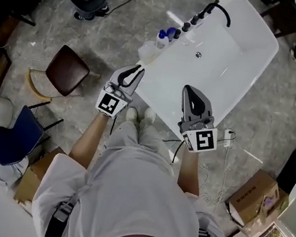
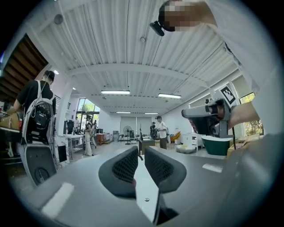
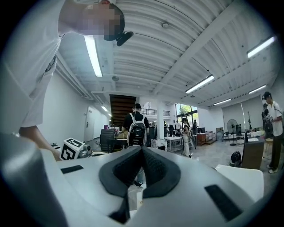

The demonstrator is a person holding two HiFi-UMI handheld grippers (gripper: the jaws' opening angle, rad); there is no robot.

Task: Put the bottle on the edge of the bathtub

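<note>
The white bathtub (image 1: 255, 71) lies ahead of me in the head view. On its left rim, by the black taps (image 1: 193, 20), stand two blue-capped bottles (image 1: 162, 37) and a pale translucent container (image 1: 147, 50). My left gripper (image 1: 138, 69) is held up near the tub's near left corner, jaws together with only a slim gap and nothing between them (image 2: 141, 150). The right gripper (image 1: 193, 90) hovers over the tub's near rim, jaws together and empty (image 3: 142, 150). Both gripper views look out across the hall, not at the tub.
A brown chair (image 1: 66, 70) and a blue chair (image 1: 18, 135) stand on the floor to the left. A cardboard box (image 1: 255, 198) sits at the right, and a white power strip (image 1: 228, 137) with cables lies near the tub. People stand far off in the hall (image 3: 136, 126).
</note>
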